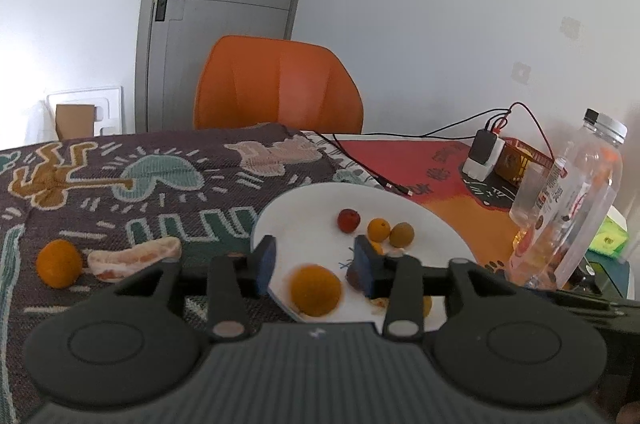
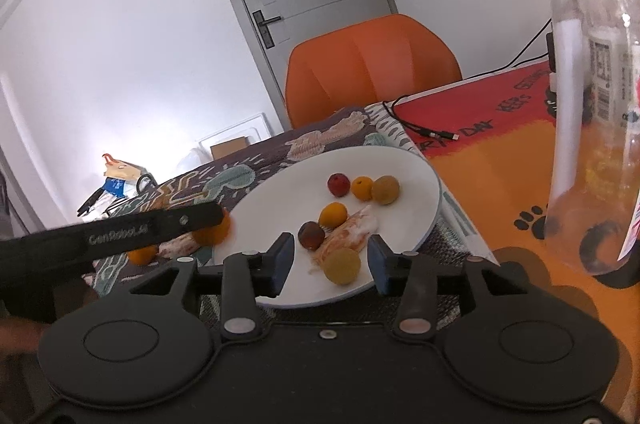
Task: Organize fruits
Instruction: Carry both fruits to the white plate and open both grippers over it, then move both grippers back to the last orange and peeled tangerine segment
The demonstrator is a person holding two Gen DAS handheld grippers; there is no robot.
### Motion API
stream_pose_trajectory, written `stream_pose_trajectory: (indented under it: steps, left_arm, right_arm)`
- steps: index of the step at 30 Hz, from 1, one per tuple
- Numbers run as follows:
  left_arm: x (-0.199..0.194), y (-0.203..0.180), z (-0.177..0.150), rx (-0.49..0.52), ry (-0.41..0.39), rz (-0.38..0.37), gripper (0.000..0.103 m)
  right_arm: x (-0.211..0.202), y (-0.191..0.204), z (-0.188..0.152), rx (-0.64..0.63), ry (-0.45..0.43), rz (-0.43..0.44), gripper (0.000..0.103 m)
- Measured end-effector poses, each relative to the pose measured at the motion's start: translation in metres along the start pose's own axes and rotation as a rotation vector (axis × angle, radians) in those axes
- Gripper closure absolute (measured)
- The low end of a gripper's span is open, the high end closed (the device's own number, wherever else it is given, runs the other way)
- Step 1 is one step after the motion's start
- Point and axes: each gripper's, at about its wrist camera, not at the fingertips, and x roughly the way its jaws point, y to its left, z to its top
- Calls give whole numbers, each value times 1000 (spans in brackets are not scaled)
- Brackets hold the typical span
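A white plate [image 1: 312, 208] lies on the patterned cloth. My left gripper [image 1: 316, 264] stands open over its near edge, with a loose orange [image 1: 316, 290] low between the pads, untouched. Further back on the plate sit a red fruit [image 1: 348, 220], a small orange [image 1: 379, 229] and a tan fruit [image 1: 401, 234]. Left of the plate lie another orange [image 1: 59, 263] and a peeled segment [image 1: 134, 258]. My right gripper [image 2: 331, 262] is open around a yellow fruit [image 2: 342, 266] on the plate [image 2: 280, 200], beside a peeled piece [image 2: 352, 232] and a dark plum [image 2: 311, 235].
A tall clear bottle [image 1: 568, 208] stands right of the plate, close to my right gripper [image 2: 592, 104]. Behind it are a charger block [image 1: 484, 152] with cables and a red basket [image 1: 520, 160]. An orange chair [image 1: 276, 84] stands at the table's far edge.
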Motion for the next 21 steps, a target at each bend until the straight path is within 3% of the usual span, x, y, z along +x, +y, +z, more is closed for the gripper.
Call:
stream_pose_trajectory:
  steps: [3,21]
  left_arm:
    - [-5,-1,0,26,-15,15,39]
    - [-57,51,-6,12,-88,169,15]
  right_arm:
    - [0,1,-2,5,1,1,55]
    - [9,31,-3,-17,3,47,40]
